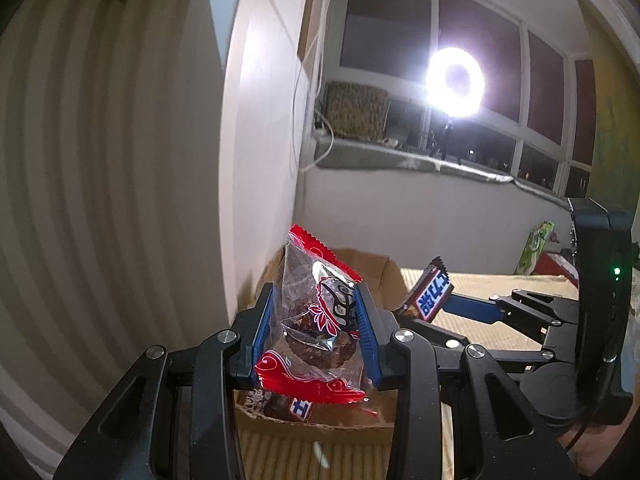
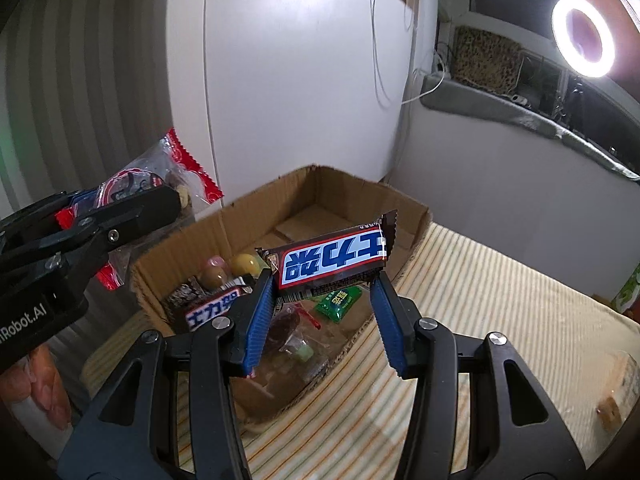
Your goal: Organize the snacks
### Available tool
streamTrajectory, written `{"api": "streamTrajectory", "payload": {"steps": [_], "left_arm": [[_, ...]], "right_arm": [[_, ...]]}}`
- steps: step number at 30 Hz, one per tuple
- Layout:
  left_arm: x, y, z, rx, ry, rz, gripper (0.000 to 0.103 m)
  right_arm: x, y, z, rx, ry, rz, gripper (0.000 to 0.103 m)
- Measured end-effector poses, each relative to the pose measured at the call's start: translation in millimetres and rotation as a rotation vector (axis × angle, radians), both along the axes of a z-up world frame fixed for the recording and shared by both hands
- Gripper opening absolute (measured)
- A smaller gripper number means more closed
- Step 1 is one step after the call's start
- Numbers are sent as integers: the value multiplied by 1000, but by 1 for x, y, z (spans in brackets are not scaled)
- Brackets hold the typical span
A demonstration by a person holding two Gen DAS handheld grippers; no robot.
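- Left gripper (image 1: 316, 332) pinches one red-and-clear snack packet (image 1: 316, 312), above cardboard box (image 2: 416, 216).
- Right gripper (image 2: 324, 300) pinches one brown chocolate bar (image 2: 332, 260) over box, packet at its 9 o'clock.
- One second bar (image 2: 212, 308) lies inside box.

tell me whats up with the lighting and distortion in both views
Left wrist view: the ring light blows out into glare, the wall bows from fisheye, and the clear red-edged snack packet stays sharp. Right wrist view: the ring light flares at the corner, while the chocolate bar and cardboard box are evenly lit.
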State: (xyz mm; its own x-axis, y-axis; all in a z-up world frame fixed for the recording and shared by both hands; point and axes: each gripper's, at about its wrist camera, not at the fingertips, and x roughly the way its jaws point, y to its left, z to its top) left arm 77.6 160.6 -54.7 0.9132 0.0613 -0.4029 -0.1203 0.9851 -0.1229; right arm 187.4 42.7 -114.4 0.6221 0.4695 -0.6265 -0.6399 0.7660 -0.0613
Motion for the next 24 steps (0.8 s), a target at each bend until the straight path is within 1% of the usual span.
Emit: {"api": "streamTrajectory", "payload": {"steps": [4,9,10,11,12,13,14,15,16,17,19,24], "left_arm": [[16,0,-10,-8,29,-7,36],[24,1,-19,-17,49,-14,36],[26,0,-19,-18,52,-18,36],[28,-1,-20,-18,57,-22,36],[30,-2,-21,-12,65,-25,36],[31,-5,-21,3,76,-21,37],[33,-7,-18,16,75,-17,39],[31,-8,-16,23,66,-8,45],[28,-9,-12,22,49,-4,58],[23,-9,-8,20,26,-1,67],[15,-10,1,36,-10,23,70],[-5,-12,21,66,-53,38,70]], "right_arm": [[12,8,-12,-14,13,11,50],[21,18,-25,-41,15,17,50],[23,20,-28,-55,17,18,55],[24,23,-31,-80,20,18,68],[22,25,-34,-100,17,20,72],[18,26,-35,-111,-2,28,72],[16,27,-33,-115,-19,25,72],[13,27,-31,-116,-35,23,72],[10,25,-27,-105,-50,19,72],[8,25,-24,-99,-59,16,72],[4,22,-19,-93,-71,11,72],[-11,10,-3,-76,-90,-5,72]]}}
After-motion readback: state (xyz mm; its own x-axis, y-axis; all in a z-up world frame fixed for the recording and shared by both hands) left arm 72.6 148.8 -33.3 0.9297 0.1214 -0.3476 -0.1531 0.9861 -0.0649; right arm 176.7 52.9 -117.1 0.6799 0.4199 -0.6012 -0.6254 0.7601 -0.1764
